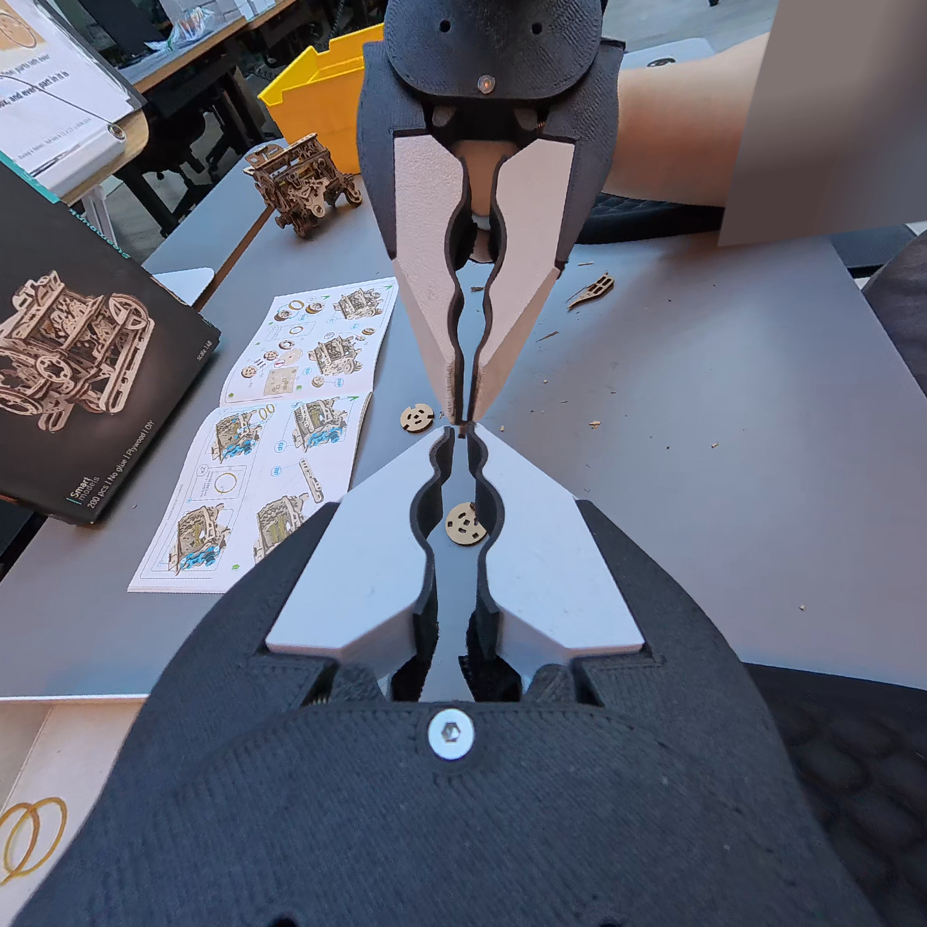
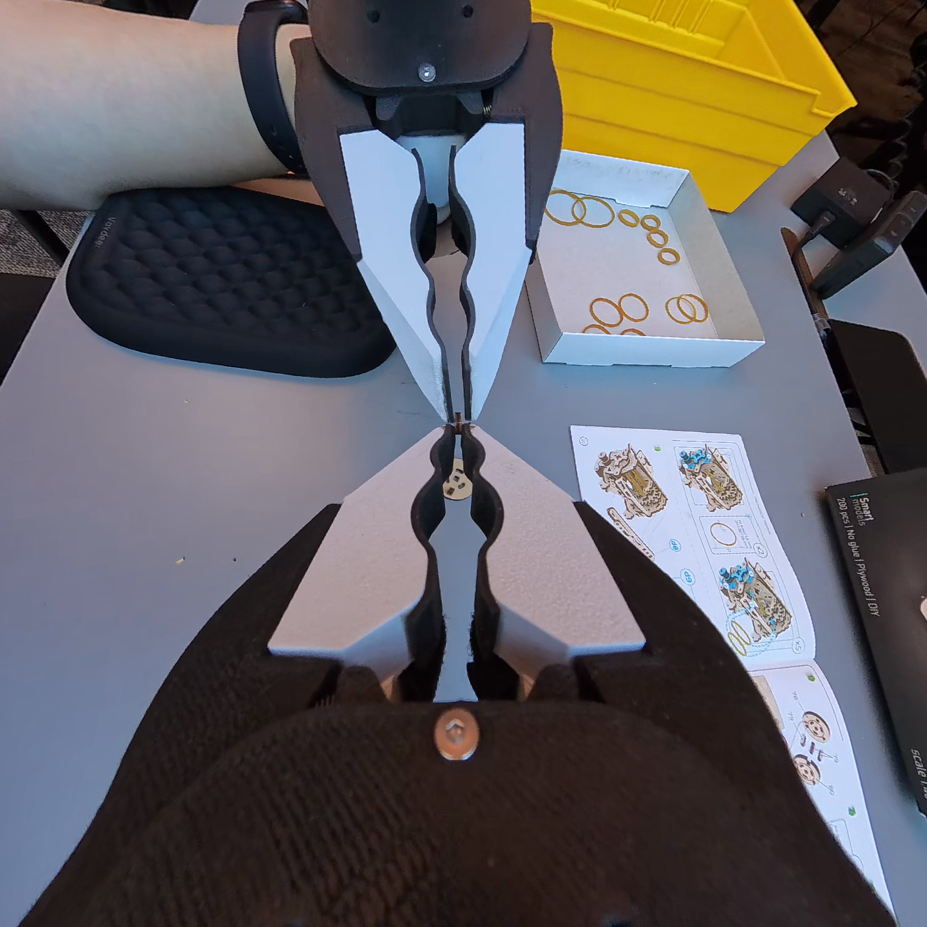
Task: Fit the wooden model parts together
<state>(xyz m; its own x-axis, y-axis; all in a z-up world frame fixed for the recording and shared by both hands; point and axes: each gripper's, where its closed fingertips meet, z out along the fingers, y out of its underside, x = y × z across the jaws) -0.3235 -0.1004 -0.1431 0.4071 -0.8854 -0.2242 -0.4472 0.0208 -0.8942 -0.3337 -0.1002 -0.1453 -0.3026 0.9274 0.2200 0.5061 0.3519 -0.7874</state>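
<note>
Wooden, a tiny peg (image 1: pixel 462 430) sits pinched between the left gripper (image 1: pixel 462 437) and right gripper (image 2: pixel 457 435), which meet tip to tip, both jaws clenched on it. Beneath them a slotted wooden disc (image 1: pixel 465 523) lies on the grey tabletop (image 1: pixel 702 451).

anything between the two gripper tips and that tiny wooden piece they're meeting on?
Nothing visible. The left gripper and right gripper meet tip to tip on the small wooden piece, above the table. The wooden discs lie below, apart.
</note>
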